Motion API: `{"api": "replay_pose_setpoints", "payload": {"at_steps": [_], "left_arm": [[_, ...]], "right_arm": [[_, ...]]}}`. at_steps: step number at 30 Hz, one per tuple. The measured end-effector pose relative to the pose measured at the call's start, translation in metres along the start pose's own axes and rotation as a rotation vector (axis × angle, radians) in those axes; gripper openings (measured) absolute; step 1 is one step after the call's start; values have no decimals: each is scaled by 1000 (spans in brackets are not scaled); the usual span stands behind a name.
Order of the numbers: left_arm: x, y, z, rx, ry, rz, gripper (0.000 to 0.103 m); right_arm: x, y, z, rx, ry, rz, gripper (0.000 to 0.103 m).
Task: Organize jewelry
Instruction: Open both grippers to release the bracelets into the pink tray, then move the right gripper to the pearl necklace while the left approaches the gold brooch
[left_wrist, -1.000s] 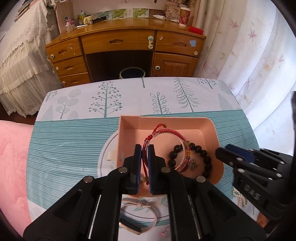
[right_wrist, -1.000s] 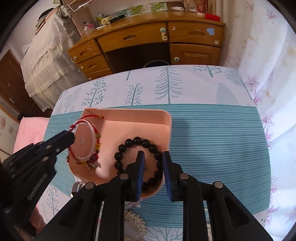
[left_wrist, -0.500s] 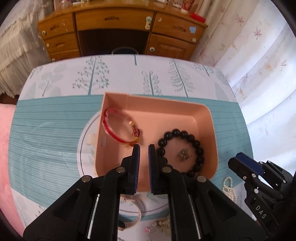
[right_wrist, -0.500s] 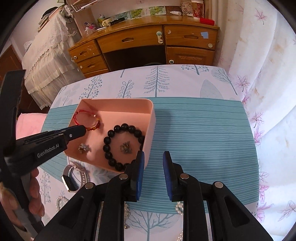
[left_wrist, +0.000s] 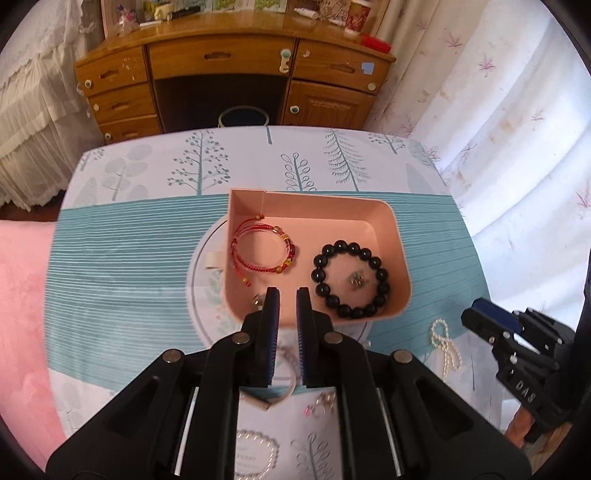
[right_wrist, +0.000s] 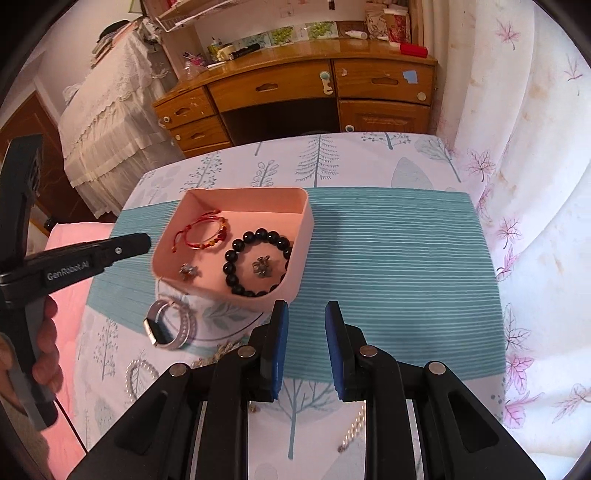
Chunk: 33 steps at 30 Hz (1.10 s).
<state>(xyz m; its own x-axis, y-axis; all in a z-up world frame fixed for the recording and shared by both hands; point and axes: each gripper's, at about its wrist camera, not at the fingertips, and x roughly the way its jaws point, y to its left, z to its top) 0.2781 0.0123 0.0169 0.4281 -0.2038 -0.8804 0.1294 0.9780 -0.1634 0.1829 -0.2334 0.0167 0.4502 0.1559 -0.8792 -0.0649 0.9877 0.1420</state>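
Note:
A pink tray sits on the patterned tablecloth. In it lie a red cord bracelet, a black bead bracelet and two small metal charms. My left gripper hangs over the tray's near edge, slightly open and empty. My right gripper is open and empty, just in front of the tray's near right corner. A watch, pearl strands and small trinkets lie on the cloth near me.
A wooden desk with drawers stands beyond the table, with a bin under it. Curtains hang on the right. A pink cloth lies at the left. A lace-covered piece of furniture stands at the far left.
My left gripper let go of the red cord bracelet into the tray and drew back toward me. My right gripper also drew back from the tray and opened a little wider.

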Motion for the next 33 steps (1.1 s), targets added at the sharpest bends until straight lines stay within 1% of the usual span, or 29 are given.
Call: {"api": "replay_pose_setpoints", "payload": {"at_steps": [4, 8, 14, 20, 25, 27, 28, 29, 33], "left_arm": [[-22, 2, -13, 24, -12, 0, 6], [-37, 8, -30, 31, -4, -5, 6], [-43, 9, -55, 57, 13, -12, 6], [-36, -5, -77, 96, 40, -39, 6], [-22, -20, -90, 99, 78, -78, 6], [-15, -26, -94, 98, 94, -86, 6], [-10, -29, -97, 94, 106, -97, 6], [-7, -31, -98, 90, 114, -104, 6], [6, -41, -107, 70, 143, -125, 6]], "right_arm": [[-19, -3, -11, -1, -4, 18, 20], [-35, -8, -25, 5, 4, 26, 21], [-48, -31, -40, 34, 18, 12, 21], [-41, -55, -49, 71, 55, -15, 21], [-25, -68, -57, 90, 98, 0, 21], [-16, -70, -59, 94, 118, 1, 26], [-12, -71, -60, 99, 126, 2, 34], [-9, -71, -61, 100, 127, 0, 37], [3, -73, -66, 95, 142, 4, 37]]}}
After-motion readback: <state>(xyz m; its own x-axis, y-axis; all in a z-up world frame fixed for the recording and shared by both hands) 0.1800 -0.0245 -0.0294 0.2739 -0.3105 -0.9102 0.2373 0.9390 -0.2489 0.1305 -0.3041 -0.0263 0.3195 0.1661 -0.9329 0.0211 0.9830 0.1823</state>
